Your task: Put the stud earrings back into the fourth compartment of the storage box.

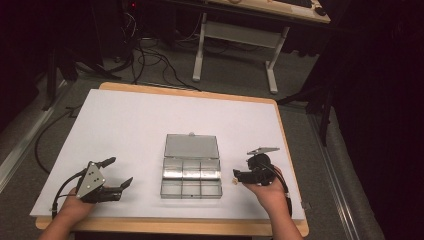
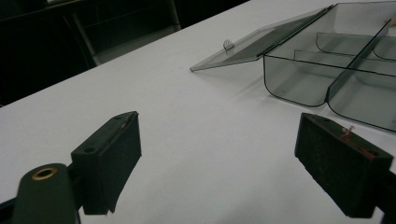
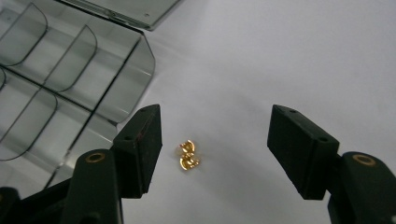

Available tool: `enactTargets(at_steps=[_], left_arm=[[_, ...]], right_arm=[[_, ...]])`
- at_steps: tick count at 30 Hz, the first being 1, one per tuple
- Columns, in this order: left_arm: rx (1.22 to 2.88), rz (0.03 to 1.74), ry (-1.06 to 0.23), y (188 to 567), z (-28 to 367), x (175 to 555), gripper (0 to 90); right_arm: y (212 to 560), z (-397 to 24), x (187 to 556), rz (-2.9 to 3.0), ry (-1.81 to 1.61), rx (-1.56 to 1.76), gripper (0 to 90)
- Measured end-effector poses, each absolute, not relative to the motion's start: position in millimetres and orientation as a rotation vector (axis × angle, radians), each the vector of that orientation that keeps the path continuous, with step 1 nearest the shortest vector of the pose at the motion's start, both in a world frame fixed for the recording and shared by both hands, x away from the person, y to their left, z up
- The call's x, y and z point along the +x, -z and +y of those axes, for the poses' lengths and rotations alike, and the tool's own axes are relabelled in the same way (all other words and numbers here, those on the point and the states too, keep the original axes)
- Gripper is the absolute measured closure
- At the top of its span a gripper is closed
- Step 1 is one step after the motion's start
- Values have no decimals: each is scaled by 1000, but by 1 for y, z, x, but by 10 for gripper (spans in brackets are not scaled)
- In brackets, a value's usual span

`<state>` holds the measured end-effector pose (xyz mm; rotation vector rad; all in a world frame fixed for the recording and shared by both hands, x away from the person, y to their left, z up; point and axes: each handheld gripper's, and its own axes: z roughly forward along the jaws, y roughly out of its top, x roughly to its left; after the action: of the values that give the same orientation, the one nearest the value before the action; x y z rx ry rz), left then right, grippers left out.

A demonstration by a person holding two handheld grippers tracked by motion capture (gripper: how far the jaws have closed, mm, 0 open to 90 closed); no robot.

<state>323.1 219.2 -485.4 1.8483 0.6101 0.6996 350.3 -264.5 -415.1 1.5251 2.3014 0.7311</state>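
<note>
**Gold-coloured piece waits between the right jaws, beside the open organiser box**

Gold in colour and very small, the metal piece lies on the white table between the jaws of the right gripper, nearer the left-hand pad in the right gripper view. The jaws stand apart with clear table showing on both sides of the piece; neither pad touches it. In the high view it shows as a pale speck just beside the right gripper, near the right wall of the clear plastic box.

The box sits mid-table with its lid folded back flat on the far side, its compartments divided by curved walls. What they hold cannot be told for certain.

The step in hand looks like a pickup of the piece, probably for one of the compartments. To do it well, the gripper should likely shift so the piece lies centred between the pads, then come low enough for the pad tips to meet the table before closing; a thing this slight could skid away or flip out if caught by one pad first.

The left gripper rests on the table well to the left of the box, jaws wide open and holding nothing.
</note>
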Motion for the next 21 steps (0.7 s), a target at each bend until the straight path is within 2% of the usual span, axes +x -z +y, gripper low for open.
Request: enactTargets(at_steps=[7, 9, 10, 21], left_arm=[[1867, 607, -680, 485, 219, 325, 149], [1869, 603, -684, 485, 219, 324, 149], [1870, 599, -690, 485, 219, 324, 149], [1867, 597, -705, 485, 218, 322, 149]], right_arm=[[416, -278, 349, 2308, -707, 1558, 386], [417, -279, 348, 2322, -699, 1560, 402], [417, -280, 349, 2343, -694, 1557, 439], [420, -278, 352, 2430, -610, 1572, 453]])
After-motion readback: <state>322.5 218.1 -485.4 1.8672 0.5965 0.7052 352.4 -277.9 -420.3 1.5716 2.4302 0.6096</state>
